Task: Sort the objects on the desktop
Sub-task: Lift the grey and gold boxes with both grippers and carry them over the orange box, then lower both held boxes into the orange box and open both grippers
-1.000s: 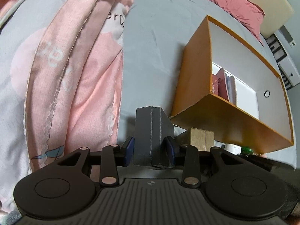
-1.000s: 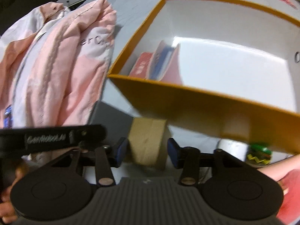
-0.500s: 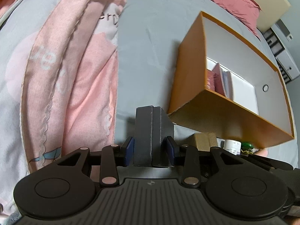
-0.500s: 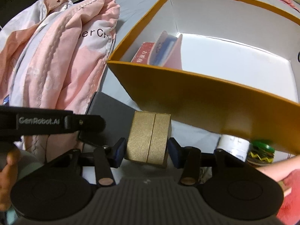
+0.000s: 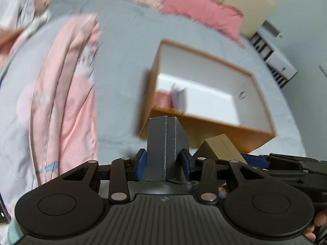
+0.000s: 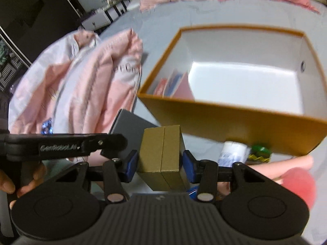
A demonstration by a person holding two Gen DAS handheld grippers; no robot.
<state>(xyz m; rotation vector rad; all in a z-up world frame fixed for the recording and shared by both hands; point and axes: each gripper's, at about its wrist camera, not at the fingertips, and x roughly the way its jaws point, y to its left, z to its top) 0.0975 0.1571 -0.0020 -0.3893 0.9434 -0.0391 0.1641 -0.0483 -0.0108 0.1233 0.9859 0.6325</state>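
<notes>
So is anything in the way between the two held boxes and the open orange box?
Nothing visible blocks them. The grey box in the left gripper and the gold box in the right gripper sit just short of the orange box's near wall; inside, only some small packets occupy its left corner.

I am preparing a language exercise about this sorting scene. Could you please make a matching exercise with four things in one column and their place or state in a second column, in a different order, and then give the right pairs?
Things:
1. grey box
2. gold box
3. booklets
4. white bottle

Places or states:
A. standing inside the orange box, against its left wall
B. clamped in the right gripper
C. lying on the bed in front of the orange box, beside a green thing
D. clamped in the left gripper

Pairs: 1-D, 2-B, 3-A, 4-C
</notes>
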